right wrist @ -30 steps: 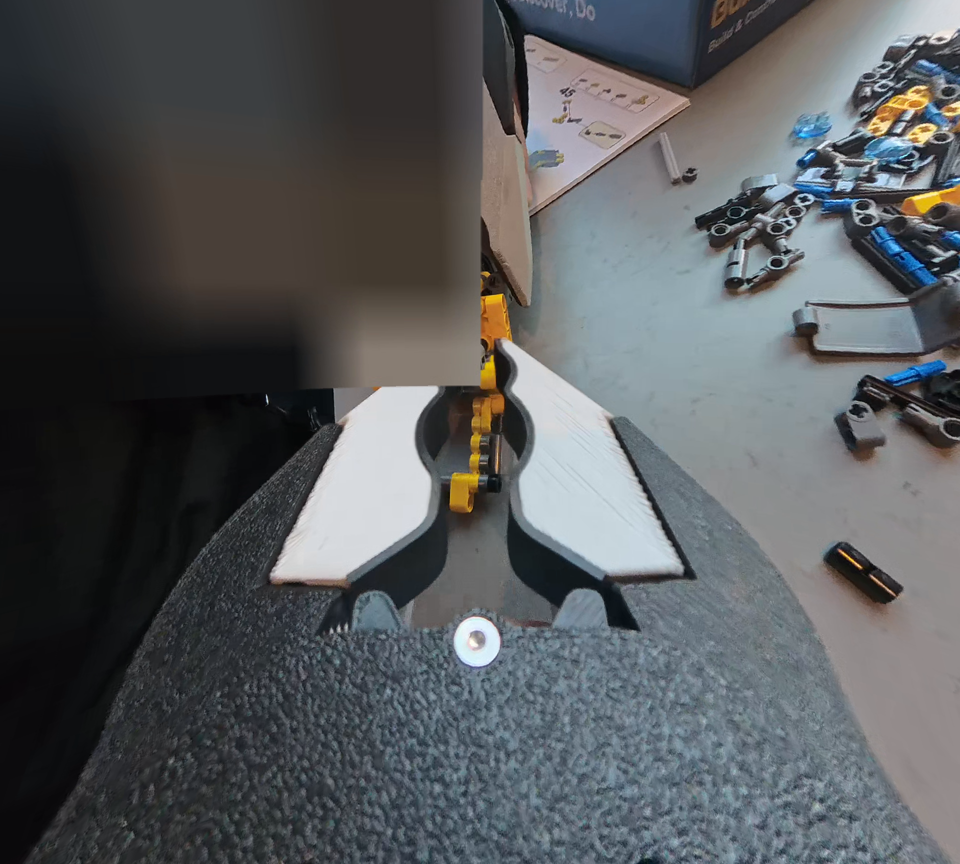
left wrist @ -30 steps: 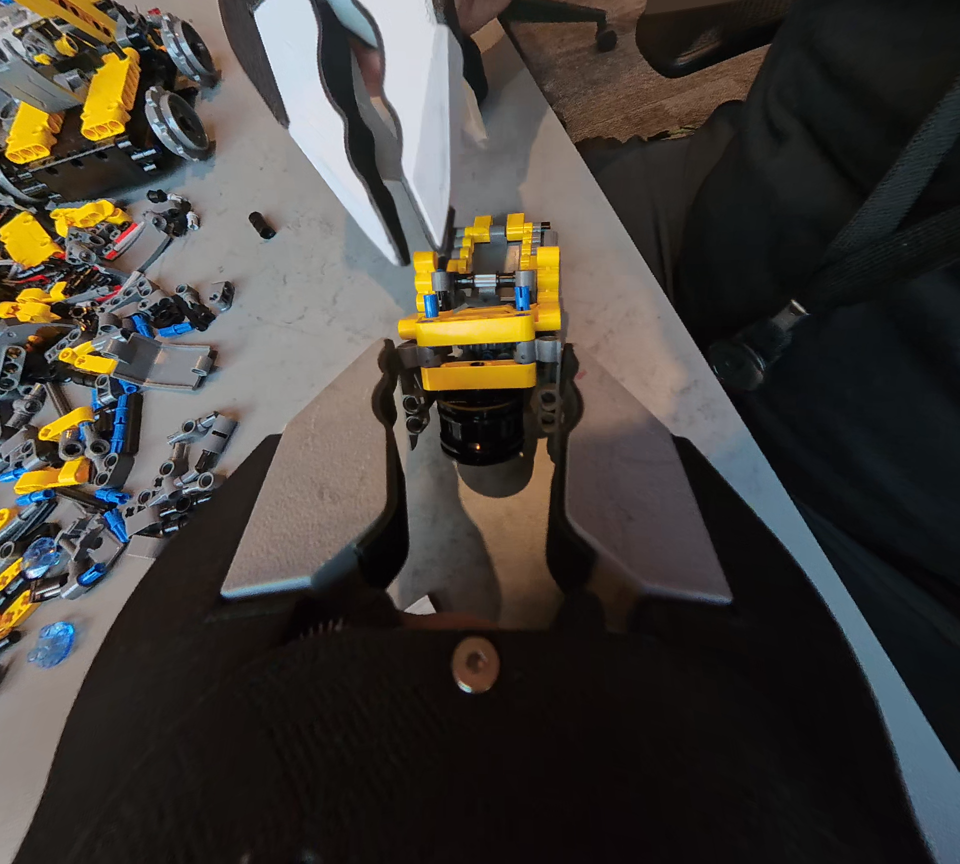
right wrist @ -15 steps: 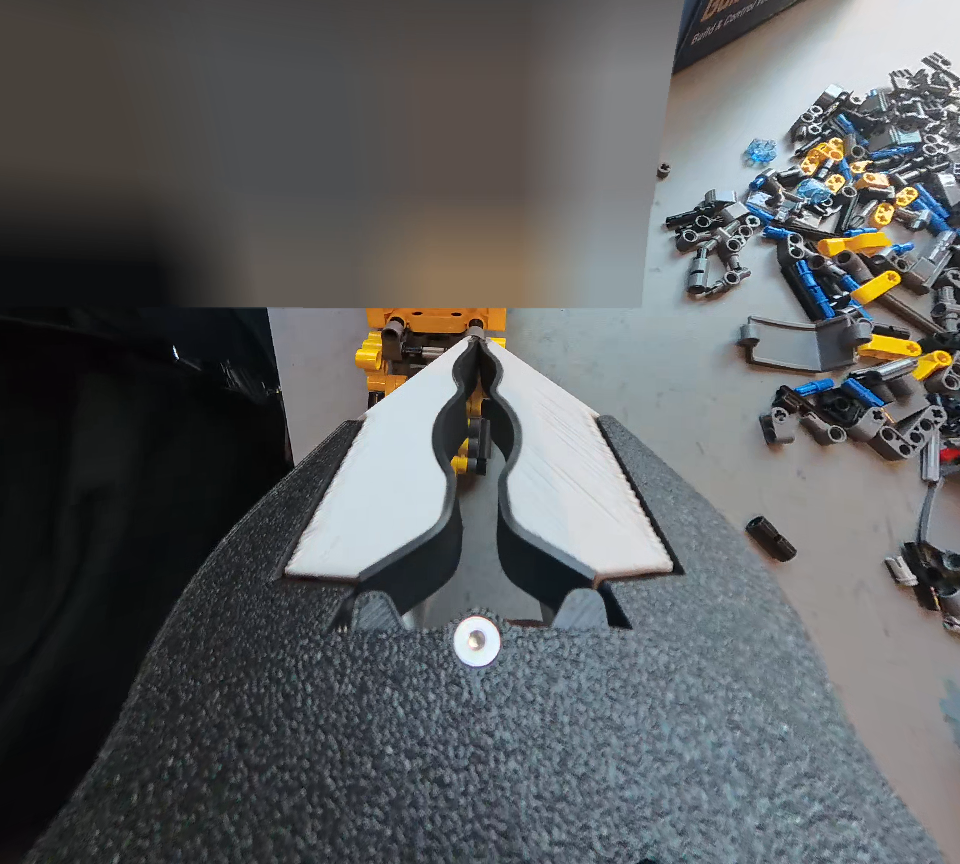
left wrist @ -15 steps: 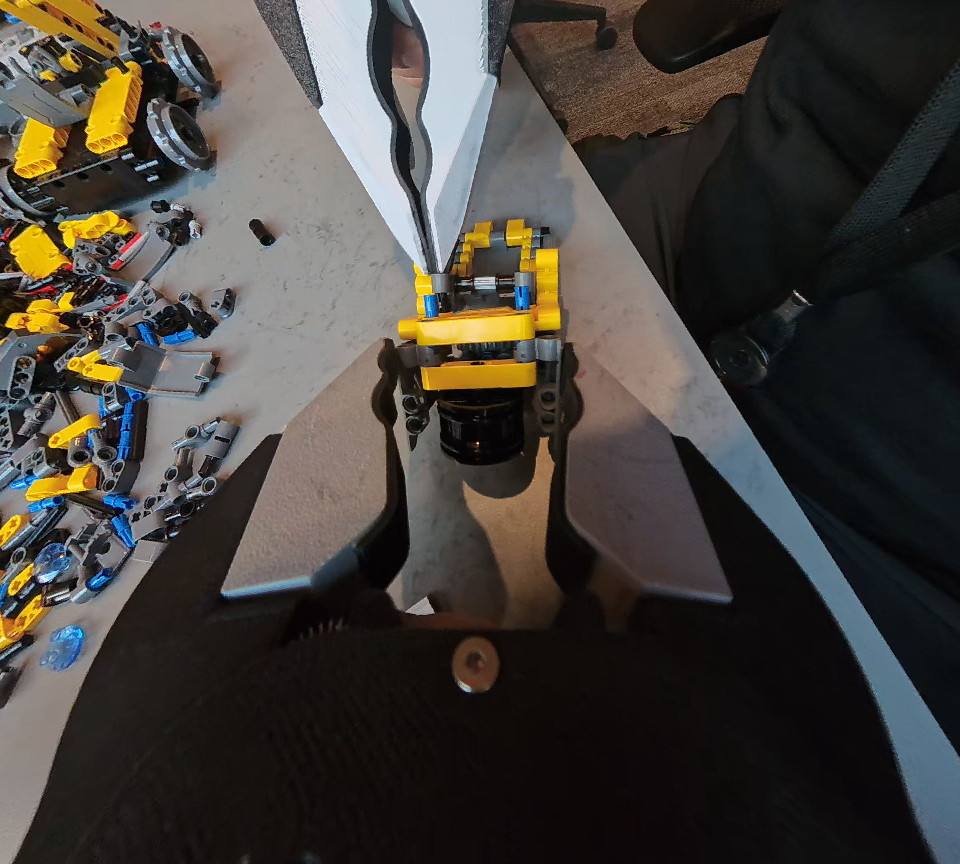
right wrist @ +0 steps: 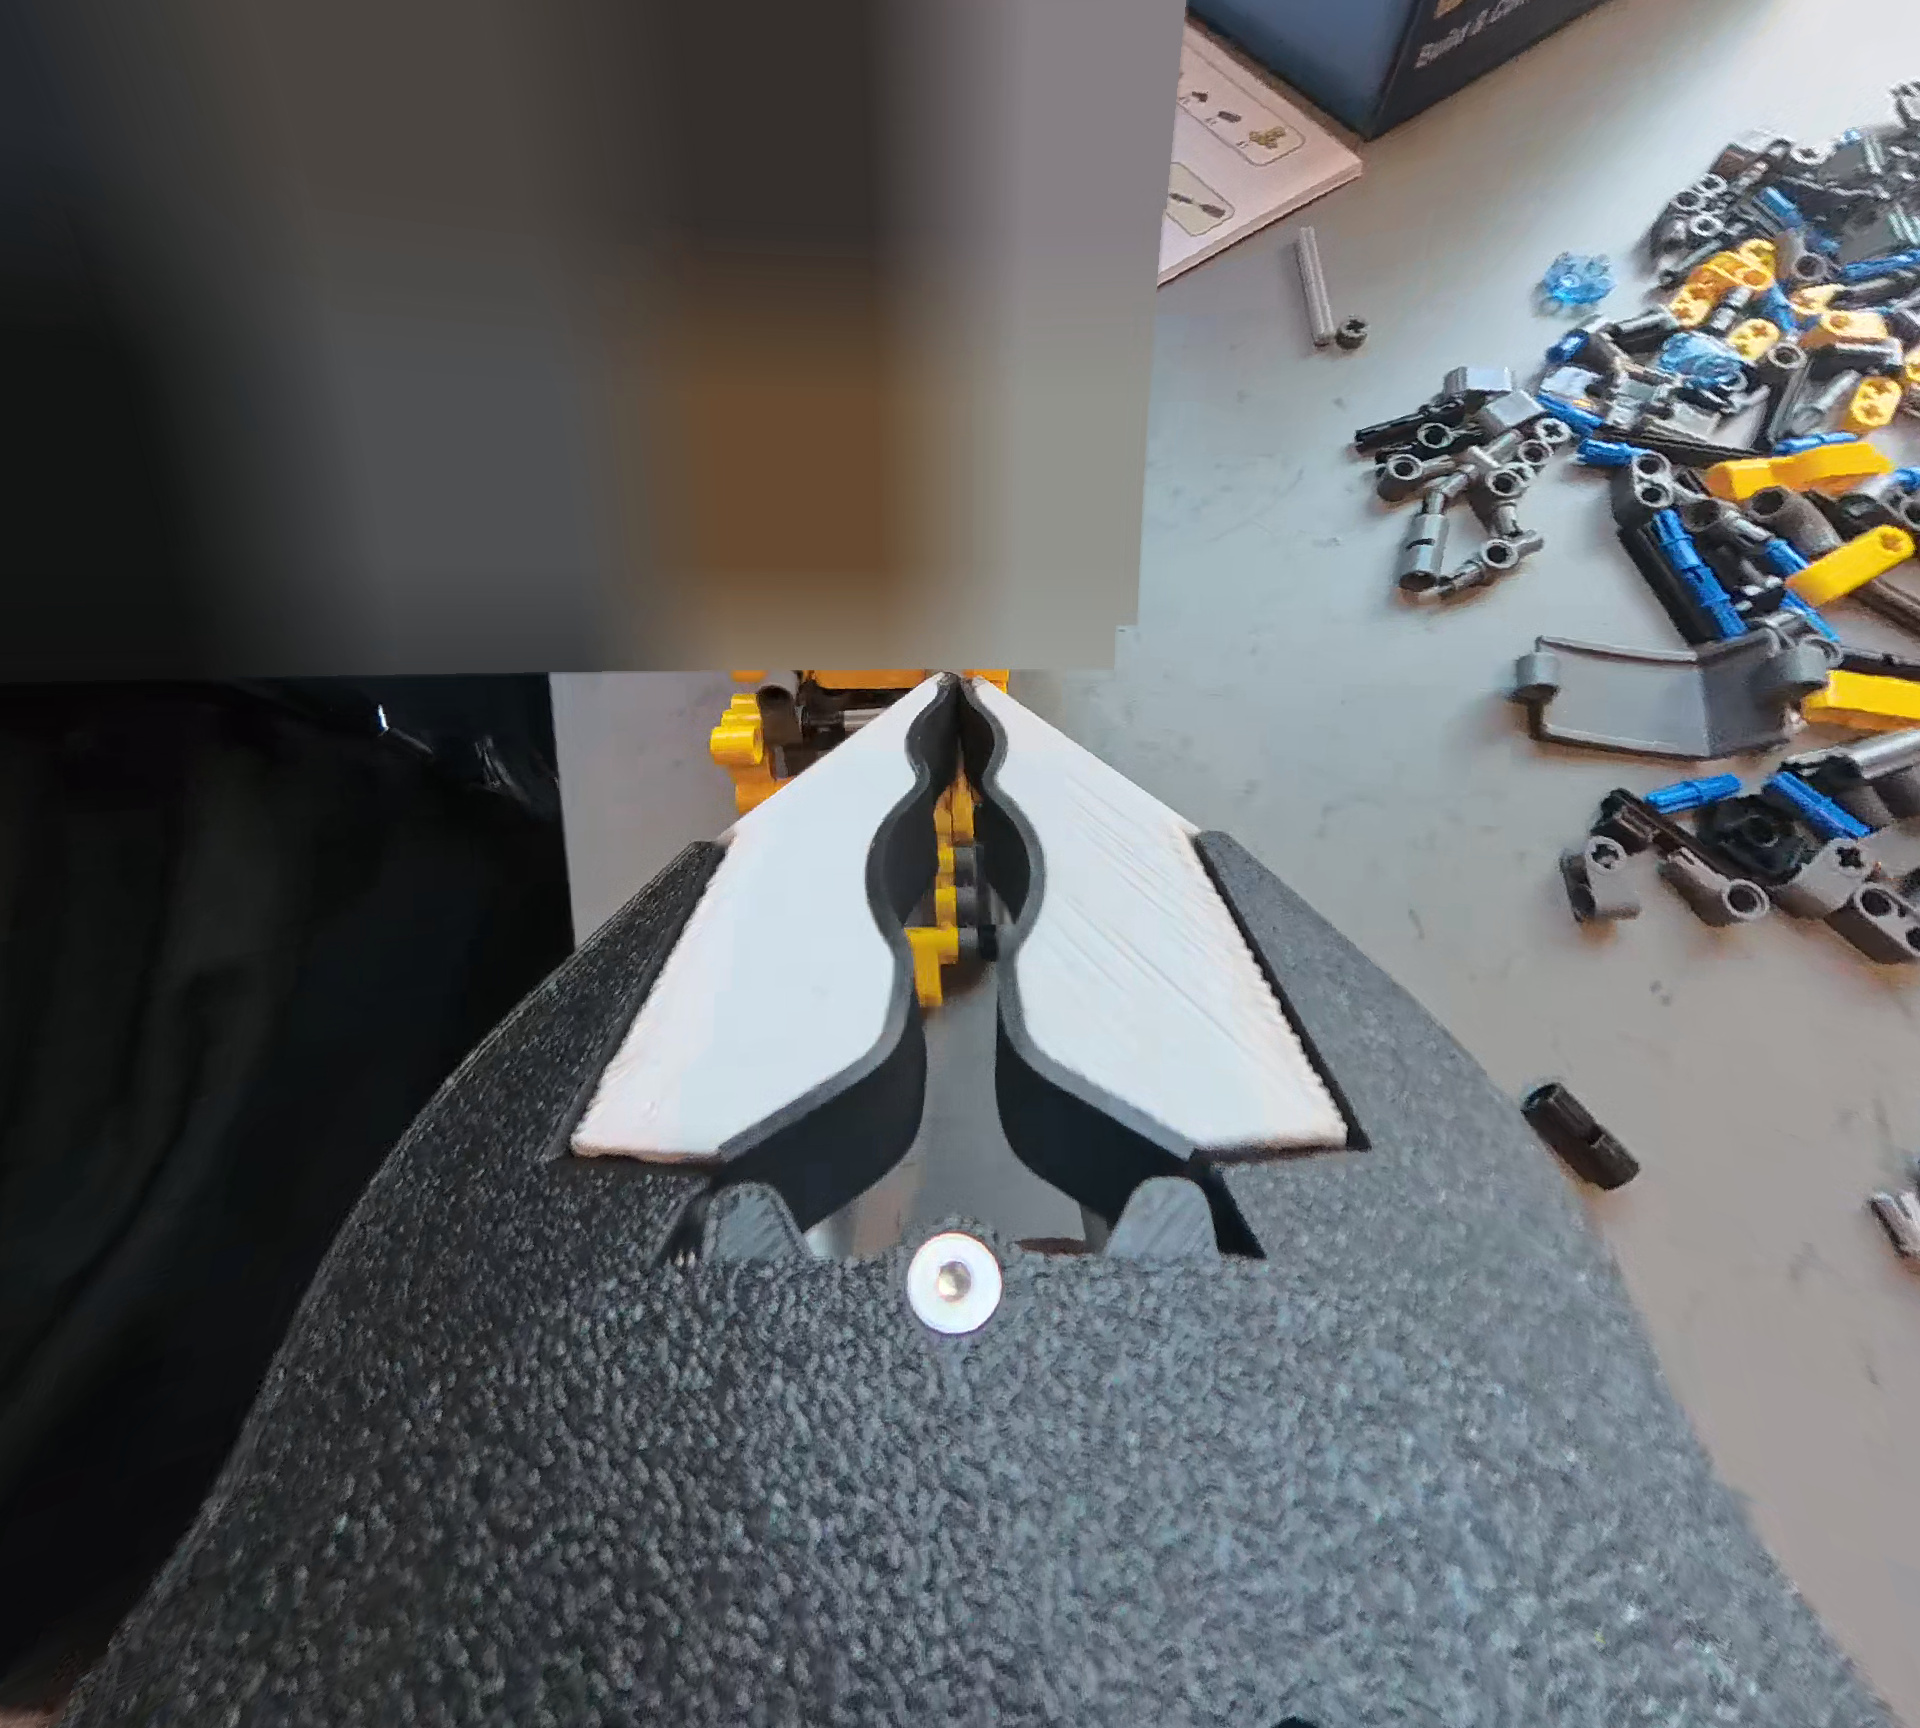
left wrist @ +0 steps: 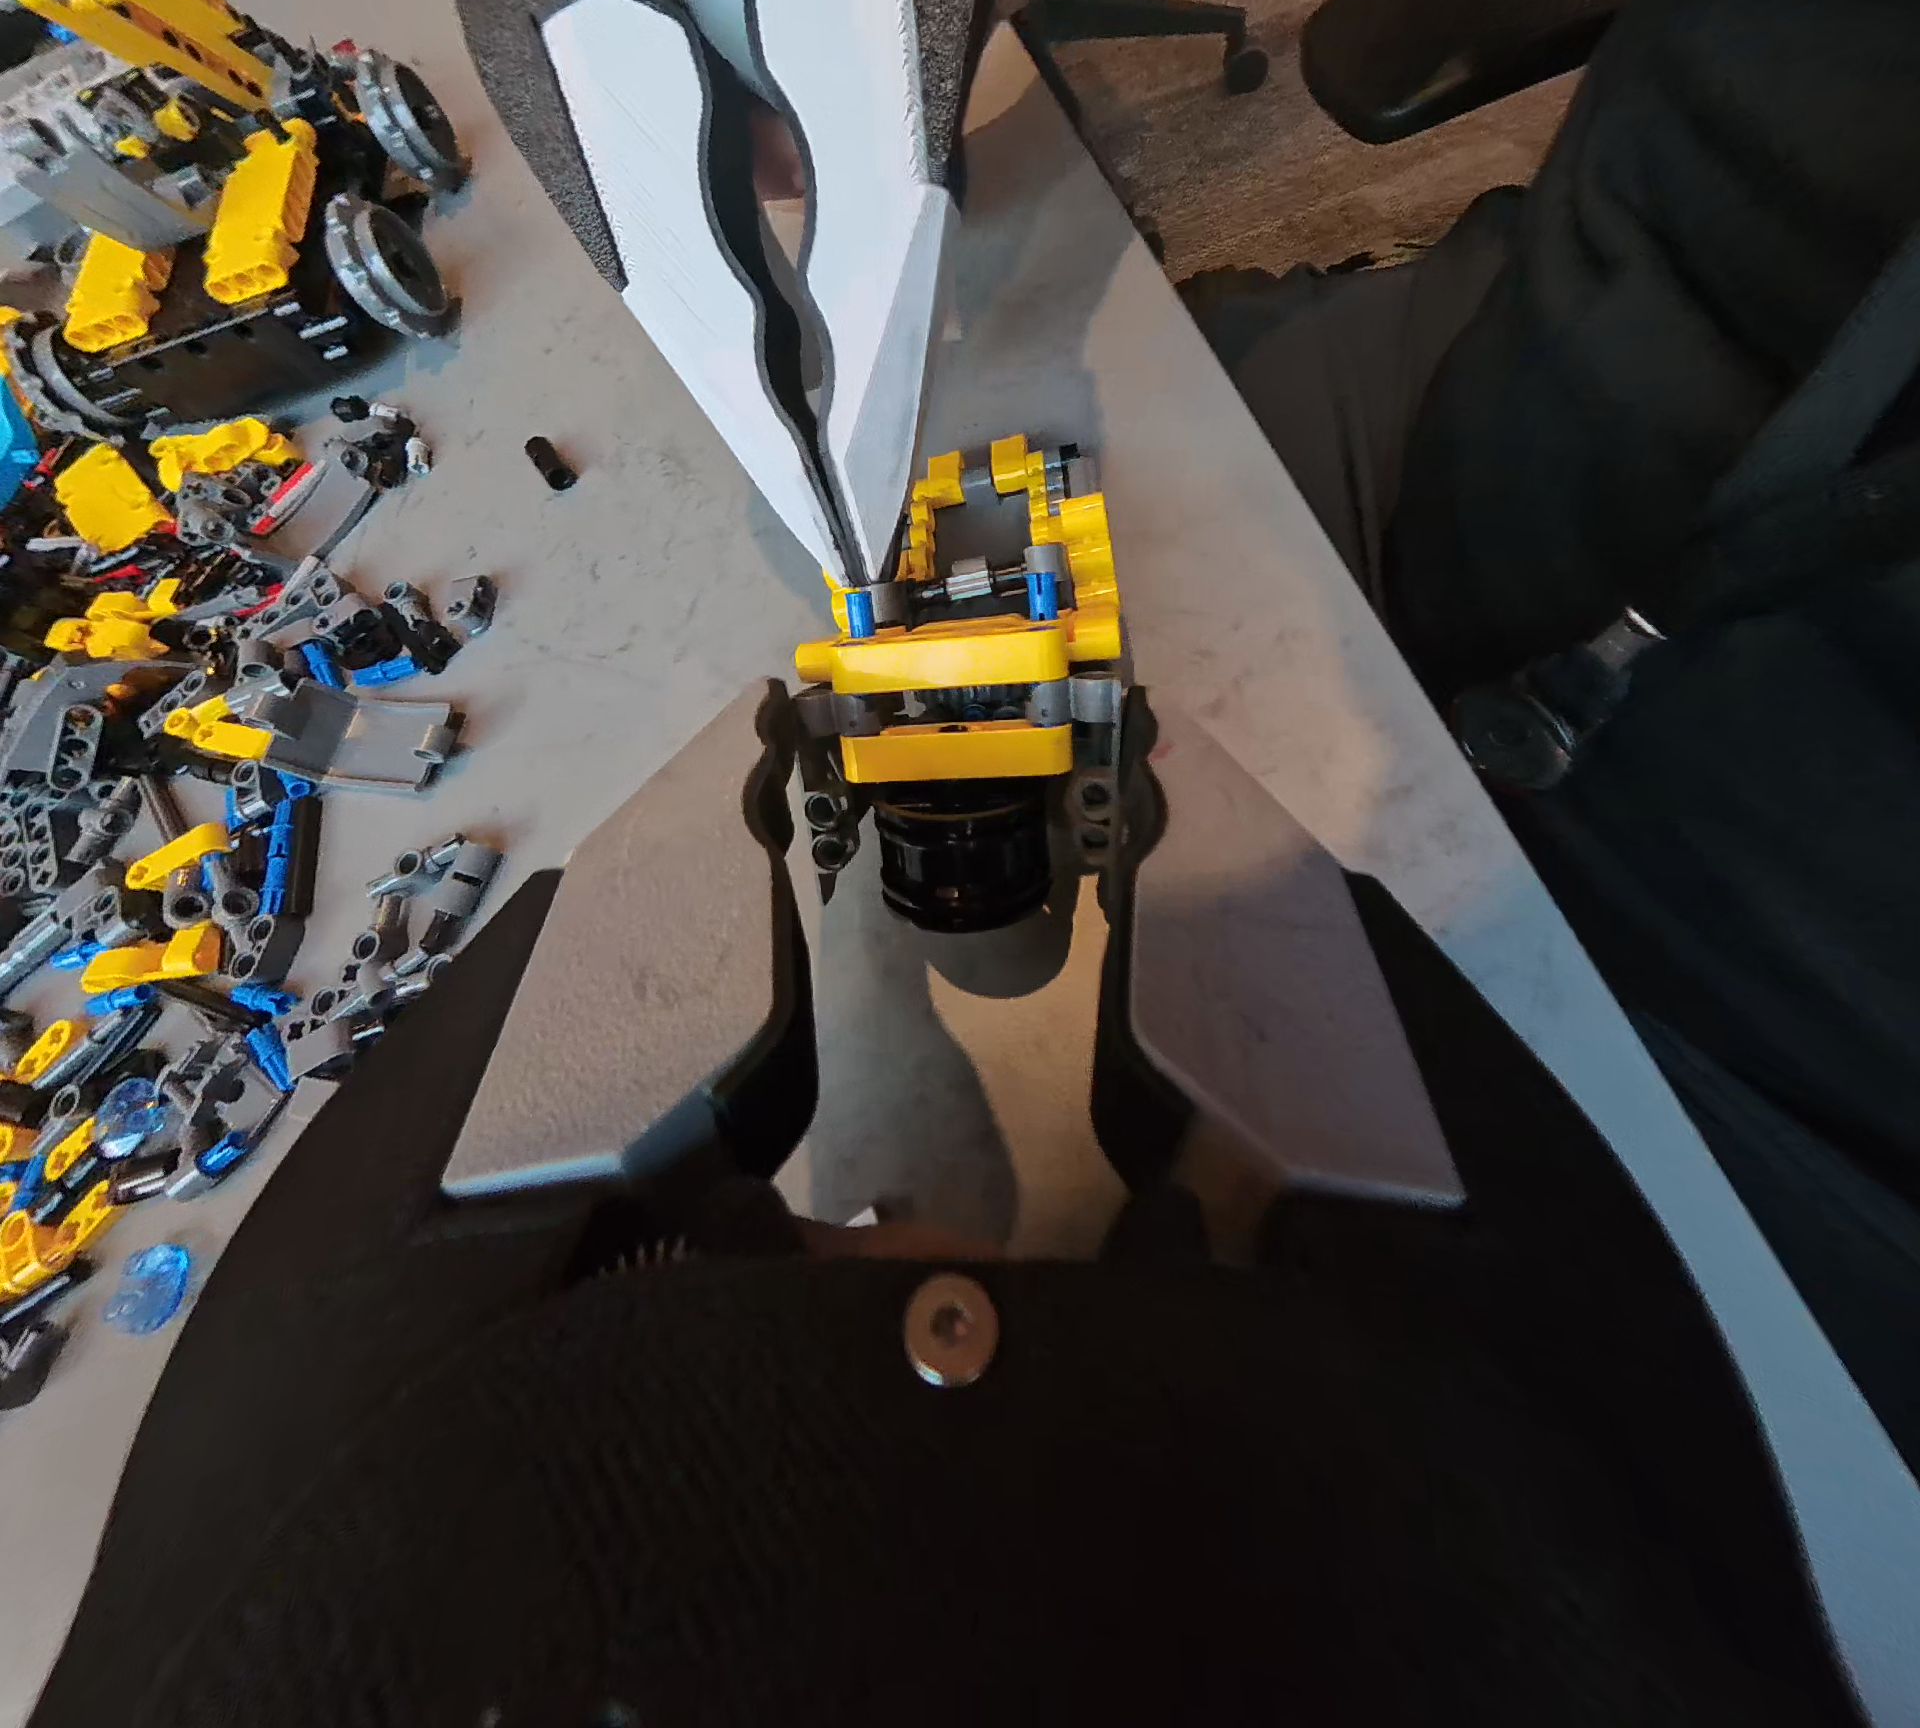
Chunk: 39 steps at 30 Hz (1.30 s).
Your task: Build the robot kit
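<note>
The left gripper (left wrist: 956, 774) fills the lower part of its own frame, its grey fingers (left wrist: 665, 982) spread and clamped on either side of a load. The right gripper (left wrist: 854, 575) slants down from the upper centre — white fingers (left wrist: 894, 296) pinched together, tips meeting.

Glossy plastic brick assembly (left wrist: 961, 670) on a matt, faintly mottled tabletop (left wrist: 644, 390) — laminate, perhaps.
</note>
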Available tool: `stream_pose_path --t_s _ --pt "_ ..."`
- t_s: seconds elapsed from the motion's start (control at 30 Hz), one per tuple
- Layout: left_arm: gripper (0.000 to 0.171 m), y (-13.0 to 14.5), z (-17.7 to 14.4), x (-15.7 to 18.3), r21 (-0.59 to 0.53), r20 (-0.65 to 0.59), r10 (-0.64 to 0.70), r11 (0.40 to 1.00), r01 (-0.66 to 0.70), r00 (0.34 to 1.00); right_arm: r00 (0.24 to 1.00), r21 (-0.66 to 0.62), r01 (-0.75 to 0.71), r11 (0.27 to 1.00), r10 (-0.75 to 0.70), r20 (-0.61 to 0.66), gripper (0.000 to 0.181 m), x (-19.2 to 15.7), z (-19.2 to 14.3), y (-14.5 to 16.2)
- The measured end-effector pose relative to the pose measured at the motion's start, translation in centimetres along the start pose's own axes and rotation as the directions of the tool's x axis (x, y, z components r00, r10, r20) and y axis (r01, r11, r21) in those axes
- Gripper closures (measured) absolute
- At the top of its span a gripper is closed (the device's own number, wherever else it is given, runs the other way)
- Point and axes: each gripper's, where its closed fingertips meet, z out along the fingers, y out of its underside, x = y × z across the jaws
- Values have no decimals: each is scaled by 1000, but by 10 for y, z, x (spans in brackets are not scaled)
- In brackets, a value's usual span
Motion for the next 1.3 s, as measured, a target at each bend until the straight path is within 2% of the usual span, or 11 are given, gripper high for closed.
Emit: stream_pose_path --t_s 0.1,0.2,0.3,0.4,0.5,0.6,0.77,1.07,1.13,1.23,1.3 --pt "111 0 1 -1 0 10 5 1000 -5 1000 999 44 -46 998 46 20 181 0 -4 -2" --pt "111 0 1 -2 -1 2 -16 1000 16 1000 1000 109 1 994 -1 0 174 0 -16 -12" --pt "111 0 0 -2 0 -2 -20 1000 20 1000 1000 44 12 999 -13 12 163 -2 -12 -7" --pt "111 0 0 -2 0 3 -17 1000 17 1000 999 -8 49 999 -49 3 163 -7 -8 -2" --pt "111 0 0 -3 -1 -1 -30 1000 30 1000 998 31 44 999 -45 51 181 -24 -17 -8" --pt "111 0 0 -4 -2 1 -35 999 35 999 998 -3 36 999 -36 61 181 -35 -11 -3" --pt "111 0 0 -3 -2 12 -16 1000 16 1000 999 -51 49 998 -49 -4 181 -30 -2 2" --pt "112 1 2 -4 -20 61 15 1000 -14 998 978 -92 186 978 -194 -78 181 -30 4 4" --pt "112 1 2 -5 -19 62 7 1000 -6 998 979 -66 177 982 -182 -87 181 -30 4 3" --pt "111 0 2 -7 -13 49 -28 999 29 998 995 3 69 998 -69 -69 181 -25 1 3" --pt "111 0 1 -8 -13 51 -35 999 36 998 993 48 46 998 -40 -109 162 -16 -6 1"
